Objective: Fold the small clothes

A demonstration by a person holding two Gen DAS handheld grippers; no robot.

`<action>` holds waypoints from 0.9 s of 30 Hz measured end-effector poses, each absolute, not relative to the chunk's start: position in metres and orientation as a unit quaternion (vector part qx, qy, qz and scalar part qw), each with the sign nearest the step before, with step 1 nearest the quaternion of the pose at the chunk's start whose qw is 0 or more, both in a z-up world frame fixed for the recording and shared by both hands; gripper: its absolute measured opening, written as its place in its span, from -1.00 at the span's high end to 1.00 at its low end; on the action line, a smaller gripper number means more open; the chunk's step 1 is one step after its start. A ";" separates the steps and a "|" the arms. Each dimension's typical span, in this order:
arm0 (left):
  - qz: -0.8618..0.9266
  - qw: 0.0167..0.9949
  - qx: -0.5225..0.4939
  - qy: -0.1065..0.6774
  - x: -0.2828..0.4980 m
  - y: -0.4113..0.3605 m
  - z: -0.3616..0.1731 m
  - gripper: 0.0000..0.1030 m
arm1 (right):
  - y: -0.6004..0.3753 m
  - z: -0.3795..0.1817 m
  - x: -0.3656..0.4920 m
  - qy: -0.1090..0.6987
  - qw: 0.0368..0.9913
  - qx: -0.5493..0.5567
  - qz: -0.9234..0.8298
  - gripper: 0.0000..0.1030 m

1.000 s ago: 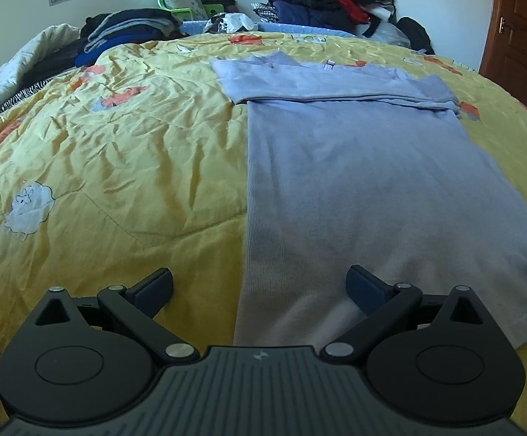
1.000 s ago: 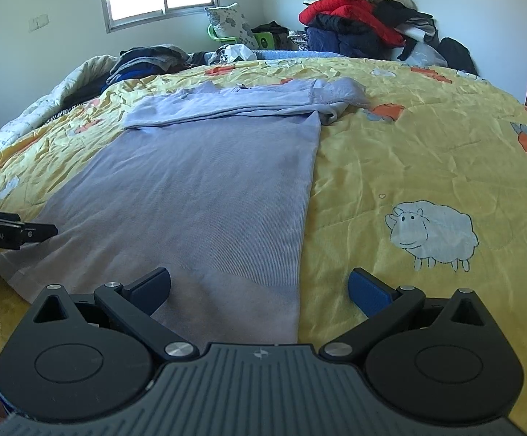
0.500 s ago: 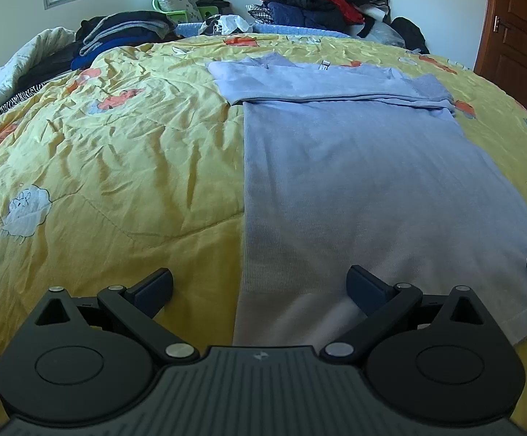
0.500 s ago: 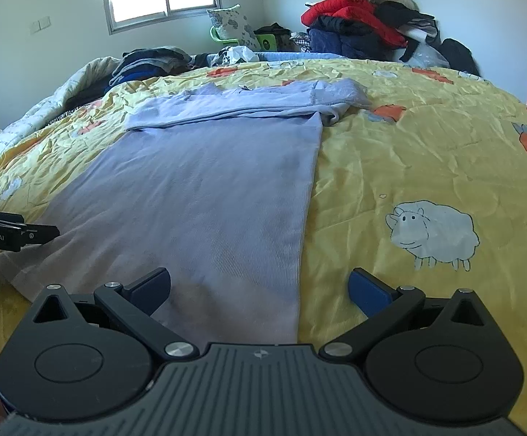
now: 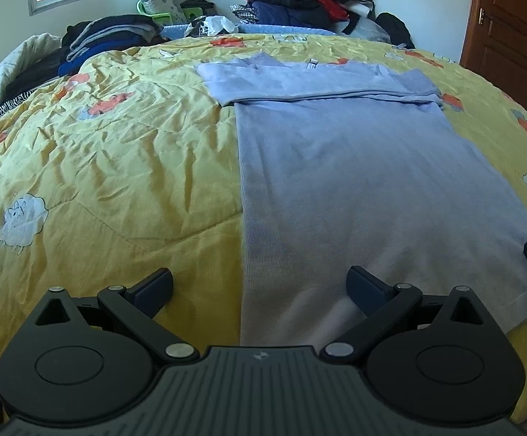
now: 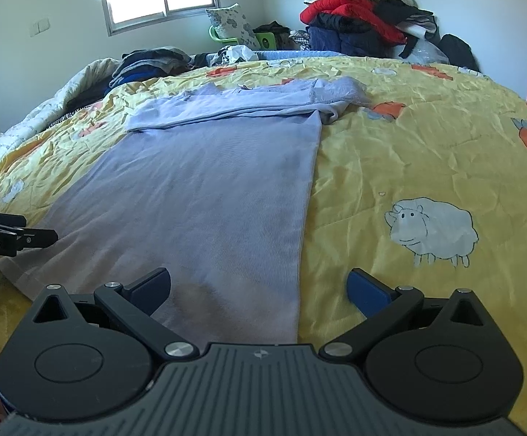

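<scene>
On yellow quilt point(image 5: 110, 152): lilac shirt point(image 5: 354, 181) flat, sleeves folded; left gripper point(image 5: 259, 285), right gripper point(image 6: 259, 285) jaws wide, empty.

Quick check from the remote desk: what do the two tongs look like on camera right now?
Both look alike. The left tongs and right tongs each have a ribbed grey body with a small white logo, two black round housings, black link arms with silver pivot pins, and dark blue pads. From the right wrist view, the left tongs carry white lettering ending "Robot.AI".
</scene>
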State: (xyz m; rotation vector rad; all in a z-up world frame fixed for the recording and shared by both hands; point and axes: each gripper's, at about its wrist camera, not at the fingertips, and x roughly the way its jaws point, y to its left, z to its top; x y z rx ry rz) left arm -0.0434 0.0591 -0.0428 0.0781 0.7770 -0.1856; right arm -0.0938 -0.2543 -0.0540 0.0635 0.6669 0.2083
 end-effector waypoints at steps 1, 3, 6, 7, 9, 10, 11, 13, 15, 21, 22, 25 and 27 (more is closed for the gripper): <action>-0.089 0.921 0.040 0.378 -0.044 0.058 -0.043 -0.99 | -0.254 -0.054 -0.094 0.327 0.939 0.032 0.102 -0.99; -0.085 0.921 0.046 0.377 -0.045 0.055 -0.043 -0.99 | -0.254 -0.054 -0.094 0.328 0.939 0.033 0.103 -0.99; -0.077 0.922 0.053 0.376 -0.046 0.052 -0.042 -0.99 | -0.253 -0.053 -0.095 0.328 0.938 0.035 0.103 -0.99; -0.075 0.922 0.053 0.377 -0.046 0.051 -0.042 -0.99 | -0.253 -0.053 -0.095 0.328 0.938 0.035 0.103 -0.99; -0.073 0.921 0.051 0.378 -0.046 0.051 -0.042 -0.99 | -0.253 -0.053 -0.096 0.328 0.938 0.036 0.103 -0.99; -0.072 0.921 0.050 0.379 -0.046 0.051 -0.042 -0.99 | -0.252 -0.053 -0.096 0.328 0.938 0.038 0.103 -0.99; -0.072 0.921 0.048 0.380 -0.046 0.052 -0.042 -0.99 | -0.254 -0.053 -0.095 0.329 0.938 0.039 0.103 -0.99; -0.072 0.920 0.044 0.382 -0.045 0.052 -0.042 -0.99 | -0.254 -0.052 -0.095 0.330 0.938 0.041 0.102 -0.99; -0.072 0.920 0.042 0.383 -0.045 0.053 -0.042 -0.99 | -0.254 -0.052 -0.095 0.331 0.937 0.042 0.103 -0.99; -0.074 0.919 0.041 0.385 -0.045 0.053 -0.041 -0.99 | -0.255 -0.051 -0.095 0.333 0.936 0.047 0.107 -0.98; -0.074 0.919 0.041 0.386 -0.045 0.053 -0.042 -0.99 | -0.254 -0.051 -0.096 0.333 0.936 0.047 0.107 -0.98; -0.075 0.918 0.041 0.387 -0.045 0.052 -0.042 -0.99 | -0.255 -0.051 -0.096 0.333 0.935 0.049 0.109 -0.98; -0.076 0.918 0.042 0.387 -0.045 0.052 -0.041 -0.99 | -0.255 -0.051 -0.096 0.334 0.934 0.052 0.113 -0.98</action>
